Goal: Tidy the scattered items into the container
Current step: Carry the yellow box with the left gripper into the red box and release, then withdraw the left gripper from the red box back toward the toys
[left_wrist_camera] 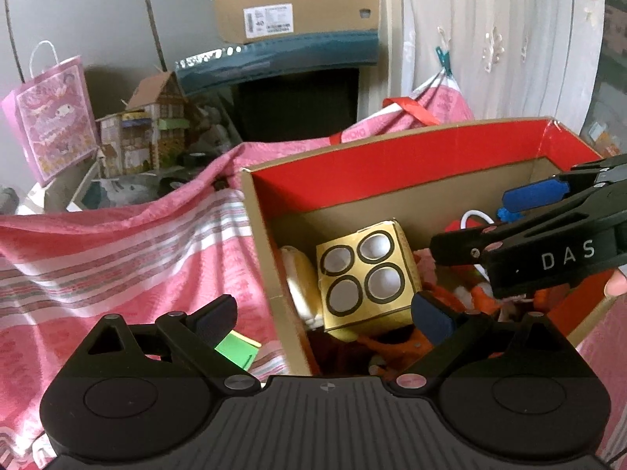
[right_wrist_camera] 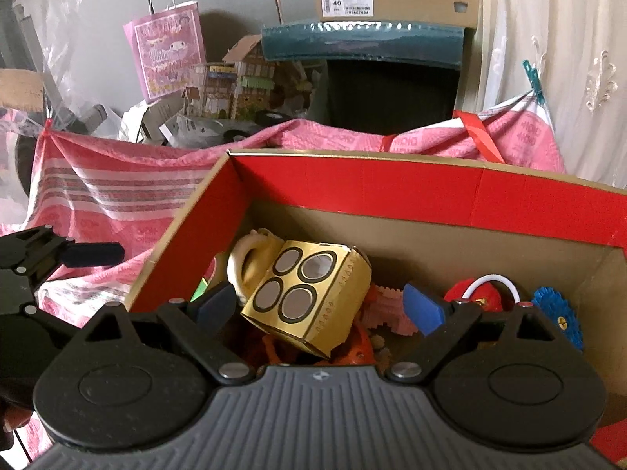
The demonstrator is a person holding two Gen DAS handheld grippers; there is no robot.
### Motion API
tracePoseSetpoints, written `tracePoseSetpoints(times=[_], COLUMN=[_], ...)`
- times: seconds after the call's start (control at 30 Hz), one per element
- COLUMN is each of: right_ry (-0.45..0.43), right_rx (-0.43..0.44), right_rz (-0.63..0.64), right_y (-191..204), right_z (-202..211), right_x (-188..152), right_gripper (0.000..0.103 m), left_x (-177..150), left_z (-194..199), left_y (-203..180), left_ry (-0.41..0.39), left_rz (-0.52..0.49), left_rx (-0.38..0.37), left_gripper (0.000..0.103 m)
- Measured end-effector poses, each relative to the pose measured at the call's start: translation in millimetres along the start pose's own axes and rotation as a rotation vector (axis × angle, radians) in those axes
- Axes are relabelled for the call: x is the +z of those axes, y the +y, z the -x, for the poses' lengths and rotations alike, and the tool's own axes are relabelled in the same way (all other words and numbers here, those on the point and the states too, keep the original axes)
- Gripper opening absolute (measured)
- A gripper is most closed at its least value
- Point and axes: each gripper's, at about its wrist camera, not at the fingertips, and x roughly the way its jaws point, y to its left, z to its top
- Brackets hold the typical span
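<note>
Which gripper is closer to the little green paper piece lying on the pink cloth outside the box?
Left. The left gripper hangs open by the box's near left corner, its left finger almost over the green paper piece. The right gripper is open over the red-lined cardboard box, above the toys.

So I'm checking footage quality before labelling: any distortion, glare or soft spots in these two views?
Left wrist view: strong fisheye bending with dark corners, the curtain blown out by daylight, the green item softly blurred. Right wrist view: same barrel curve on the red box rim, glare on the gold box circles, both grippers' bodies dark.
</note>
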Motion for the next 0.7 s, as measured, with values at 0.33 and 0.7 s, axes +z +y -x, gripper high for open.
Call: tracePoseSetpoints(times=[0.33, 0.7], right_ry=[-0.062, -0.150], right_rx=[0.034, 0.098], right_rz=[0.094, 0.226], right_y=[45, 103], right_z=[30, 70], right_x=[-9, -24], right_gripper=[0.094, 0.094], left_x=[-24, -56], left_z=[45, 99], left_y=[17, 60], left_ry=[-0.037, -0.081], left_rz=[-0.040, -0.027], left_rx=[0.049, 0.111], left_gripper=[0.101, 0.101])
